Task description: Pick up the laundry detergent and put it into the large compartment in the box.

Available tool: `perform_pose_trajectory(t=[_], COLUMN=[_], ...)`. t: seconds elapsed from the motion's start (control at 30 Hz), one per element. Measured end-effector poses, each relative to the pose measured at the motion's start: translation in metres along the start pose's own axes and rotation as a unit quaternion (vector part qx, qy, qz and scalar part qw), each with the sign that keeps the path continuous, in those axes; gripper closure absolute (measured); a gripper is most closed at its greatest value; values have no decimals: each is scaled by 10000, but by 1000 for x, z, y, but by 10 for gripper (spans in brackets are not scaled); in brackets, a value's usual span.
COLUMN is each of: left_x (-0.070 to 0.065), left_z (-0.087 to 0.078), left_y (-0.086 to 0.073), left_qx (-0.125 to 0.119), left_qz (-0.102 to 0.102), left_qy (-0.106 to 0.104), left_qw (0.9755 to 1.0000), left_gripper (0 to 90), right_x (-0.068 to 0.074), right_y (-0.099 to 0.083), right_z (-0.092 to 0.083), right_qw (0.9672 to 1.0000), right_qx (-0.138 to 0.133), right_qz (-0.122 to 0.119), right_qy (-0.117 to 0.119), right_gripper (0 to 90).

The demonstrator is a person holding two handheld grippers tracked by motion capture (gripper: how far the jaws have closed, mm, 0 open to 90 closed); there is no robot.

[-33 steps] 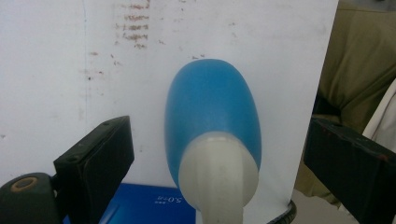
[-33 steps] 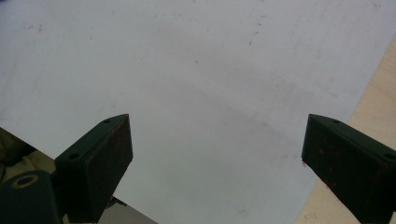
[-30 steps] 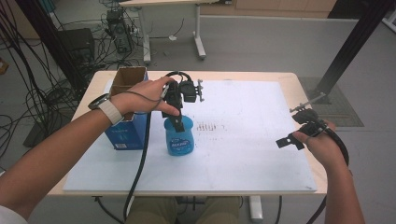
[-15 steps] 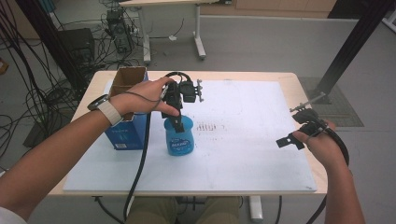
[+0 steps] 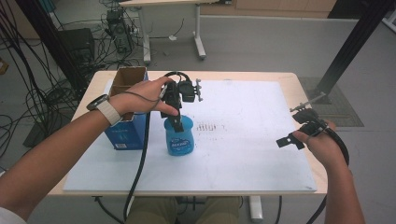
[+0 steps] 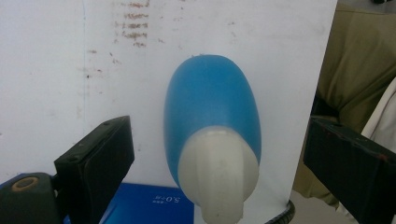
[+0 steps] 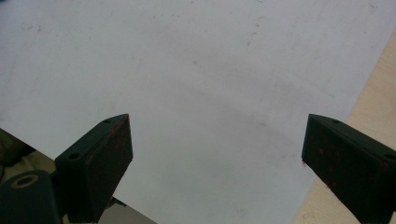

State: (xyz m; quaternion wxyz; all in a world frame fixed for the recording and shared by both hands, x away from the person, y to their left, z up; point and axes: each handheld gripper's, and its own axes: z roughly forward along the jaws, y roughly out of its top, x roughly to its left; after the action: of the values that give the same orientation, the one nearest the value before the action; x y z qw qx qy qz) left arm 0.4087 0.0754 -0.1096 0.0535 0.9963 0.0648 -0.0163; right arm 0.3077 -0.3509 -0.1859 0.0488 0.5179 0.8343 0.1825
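Note:
A blue bottle (image 5: 179,136) with a white cap (image 6: 218,170) stands upright on the white sheet (image 5: 247,158), left of centre. My left gripper (image 5: 176,122) hangs straight above it, pointing down. In the left gripper view the left gripper (image 6: 219,126) is open, its jaws wide apart on either side of the bottle (image 6: 210,98) and not touching it. My right gripper (image 5: 294,127) is held low near the table's right edge. The right gripper (image 7: 215,121) is open, with nothing between its jaws above the bare sheet (image 7: 201,70).
A dark blue box (image 5: 126,133) stands just left of the bottle, with an open cardboard box (image 5: 129,77) behind it. Faint reddish marks (image 5: 210,127) dot the sheet's middle. The wooden table edge (image 5: 303,88) borders the sheet. Cables and a desk stand beyond.

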Motion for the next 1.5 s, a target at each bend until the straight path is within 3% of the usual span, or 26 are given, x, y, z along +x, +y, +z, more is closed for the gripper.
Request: perform_pose_trajectory(t=[1.5], left_x=[2], left_z=[0], left_y=[-4], left_qx=[3], left_qz=[-62], left_qy=[5], left_qw=[10000], left_gripper=[90], right_x=[0], right_y=[2], right_z=[2], right_qw=[10000], right_qx=[6], right_qz=[-25], right_qy=[18], right_gripper=[87])
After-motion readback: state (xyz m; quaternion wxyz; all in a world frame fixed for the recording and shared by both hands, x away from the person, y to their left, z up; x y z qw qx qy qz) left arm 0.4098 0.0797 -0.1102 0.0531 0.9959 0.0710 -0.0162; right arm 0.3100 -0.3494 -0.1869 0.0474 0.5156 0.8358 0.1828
